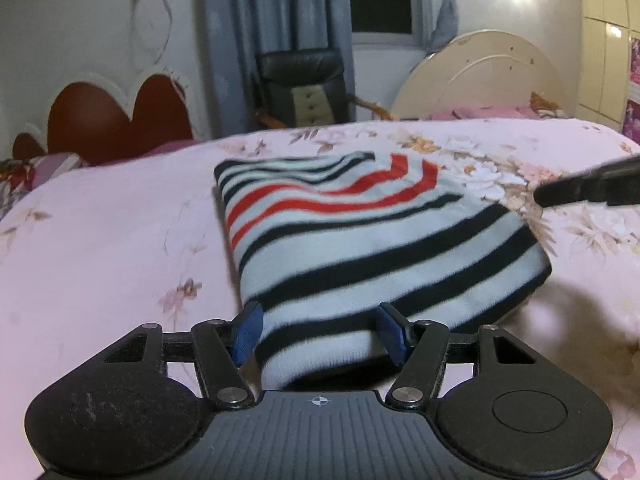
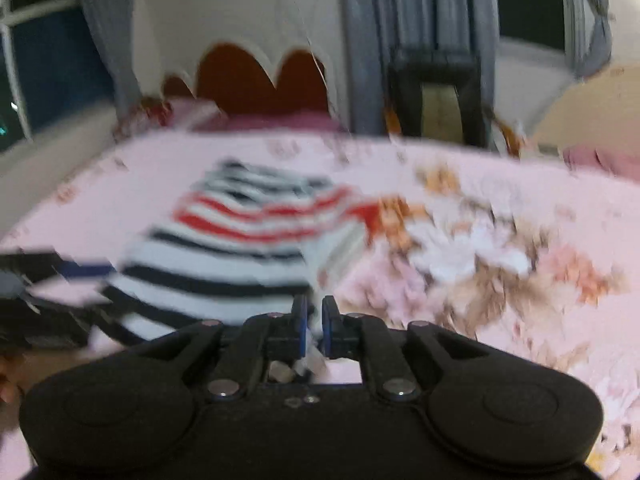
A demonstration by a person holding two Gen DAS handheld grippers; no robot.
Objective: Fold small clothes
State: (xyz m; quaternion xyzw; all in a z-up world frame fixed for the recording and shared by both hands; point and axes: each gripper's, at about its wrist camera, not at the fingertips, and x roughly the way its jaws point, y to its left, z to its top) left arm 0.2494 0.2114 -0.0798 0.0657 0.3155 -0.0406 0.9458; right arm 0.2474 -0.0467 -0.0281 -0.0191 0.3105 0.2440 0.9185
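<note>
A small striped garment (image 1: 360, 236), white with black and red stripes, lies folded on the pink floral bedspread (image 1: 100, 240). My left gripper (image 1: 320, 332) is open, and the garment's near corner lies between its blue pads. My right gripper (image 2: 314, 320) is nearly shut and empty, just off the garment's near right corner (image 2: 224, 264). That view is blurred. The right gripper's black tip also shows in the left wrist view (image 1: 588, 188), to the right of the garment. The left gripper shows at the left edge of the right wrist view (image 2: 48, 292).
A dark red scalloped headboard (image 1: 116, 116) and pillows stand at the far left. A black chair (image 1: 304, 88) and grey curtains (image 1: 272, 32) are behind the bed. A cream round board (image 1: 480, 76) leans at the back right.
</note>
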